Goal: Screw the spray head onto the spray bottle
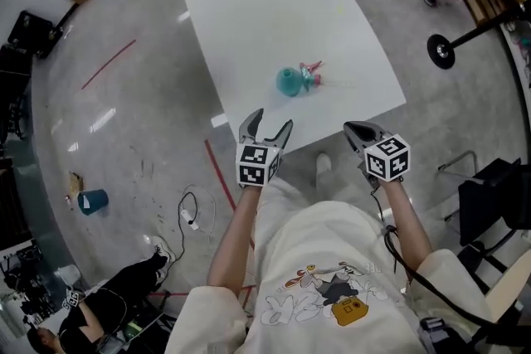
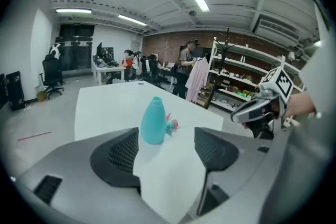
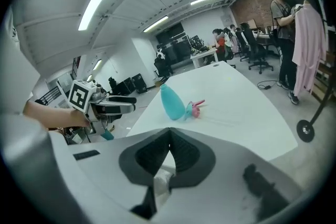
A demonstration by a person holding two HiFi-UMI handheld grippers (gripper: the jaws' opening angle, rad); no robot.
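White bench (image 1: 249, 4): teal spray bottle (image 1: 289, 81) upright mid-surface, pink spray head (image 1: 312, 76) at its three o'clock; left tool (image 1: 271, 121) spread, right tool (image 1: 355, 128) pressed together, both empty, so I'd grip the bottle low first.

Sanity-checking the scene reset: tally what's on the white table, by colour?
teal spray bottle: 1
pink spray head: 1
Total on the table: 2

Spray bottle (image 1: 289, 81): smooth teal plastic, slight sheen. Spray head (image 1: 312, 76): pink plastic. Tabletop (image 1: 265, 12): white, smooth, matt. Floor (image 1: 124, 112): grey, polished, glossy. Left gripper (image 2: 168, 150) pads (image 2: 122, 153): dark, textured, matt.
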